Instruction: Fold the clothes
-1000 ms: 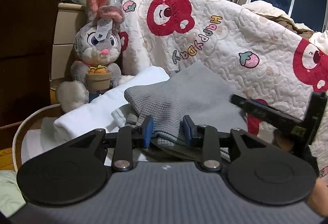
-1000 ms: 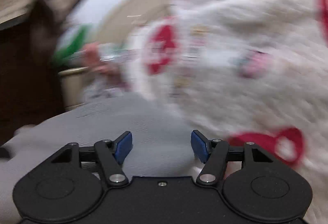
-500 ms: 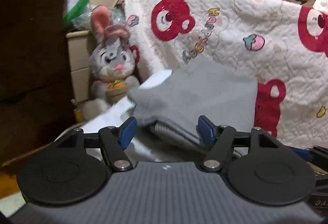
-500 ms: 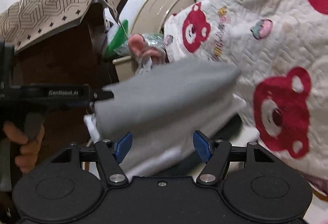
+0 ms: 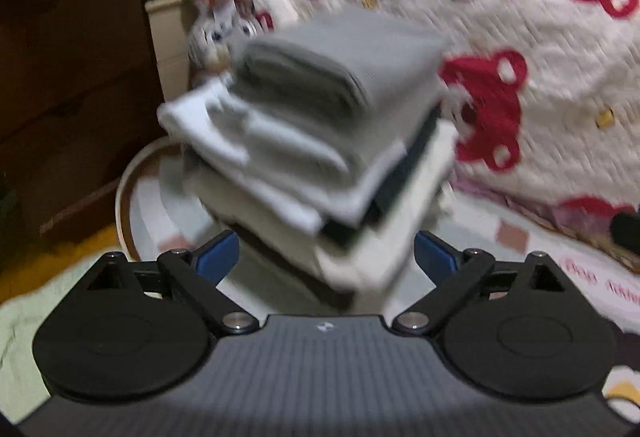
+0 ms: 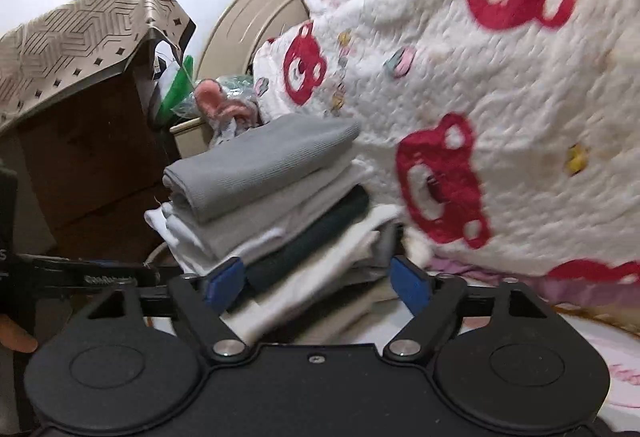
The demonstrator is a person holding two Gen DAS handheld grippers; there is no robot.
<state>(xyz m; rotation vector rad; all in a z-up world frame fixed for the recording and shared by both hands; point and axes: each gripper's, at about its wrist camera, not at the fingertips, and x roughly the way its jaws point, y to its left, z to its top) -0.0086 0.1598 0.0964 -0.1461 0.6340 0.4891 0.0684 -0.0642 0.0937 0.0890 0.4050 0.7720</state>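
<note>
Both claws have backed off the stack since a second ago; grey top piece now lies released. Bear-print quilt (image 5: 520, 49) fills right of frame. Stack of folded clothes (image 5: 316, 157) sits centre, dead ahead. Folded grey garment (image 6: 260, 165) on top, long axis lower left to upper right. Left claw (image 5: 326, 257) and right claw (image 6: 316, 283) both opening wide, nothing gripped. Neither is clearly nearer.

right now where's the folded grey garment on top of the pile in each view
Left wrist: folded grey garment upper centre, topping the pile.
Right wrist: folded grey garment left of centre, topping the pile.
Shared landmark: the bear-print quilt to its right.
</note>
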